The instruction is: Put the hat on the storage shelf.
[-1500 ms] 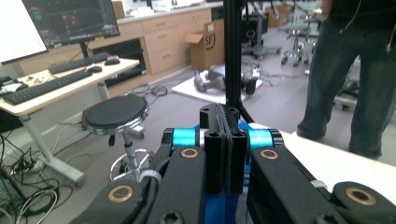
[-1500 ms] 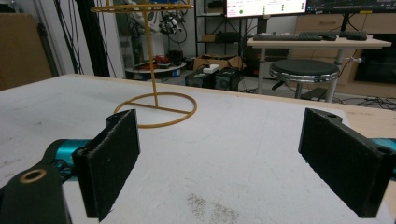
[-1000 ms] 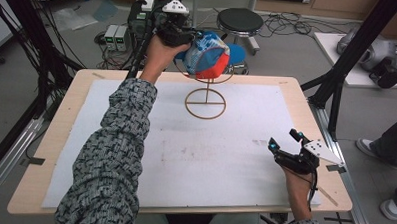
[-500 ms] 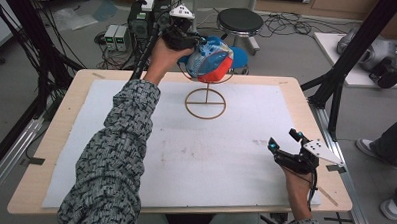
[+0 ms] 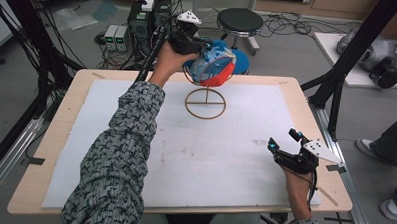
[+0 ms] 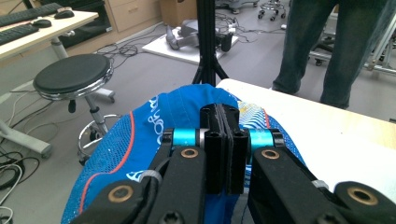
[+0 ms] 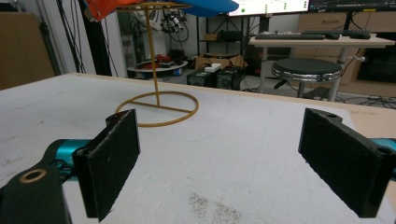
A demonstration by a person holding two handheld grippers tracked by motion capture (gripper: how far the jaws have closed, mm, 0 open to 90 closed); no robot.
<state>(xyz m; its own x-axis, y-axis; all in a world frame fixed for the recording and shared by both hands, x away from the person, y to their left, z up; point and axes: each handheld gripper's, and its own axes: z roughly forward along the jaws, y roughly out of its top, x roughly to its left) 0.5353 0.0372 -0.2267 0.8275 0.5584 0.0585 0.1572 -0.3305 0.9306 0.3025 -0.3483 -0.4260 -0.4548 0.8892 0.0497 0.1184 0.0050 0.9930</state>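
The left claw [image 6: 224, 140] is seen clamped tight on the blue cap [image 6: 140, 144], with a black stool [image 6: 72, 74] beyond it.

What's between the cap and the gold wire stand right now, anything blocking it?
Nothing visible. The left gripper holds the cap pinched in its shut fingers, right at the top of the wire stand.

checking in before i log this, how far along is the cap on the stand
Looks done: the left gripper is shut on the blue and orange cap, which sits at the top of the gold wire stand. In hand: the cap remains pinched between those jaws. Left: letting go and drawing back. Whether the cap is fully seated I cannot tell. The right gripper rests open near the table edge, holding nothing.
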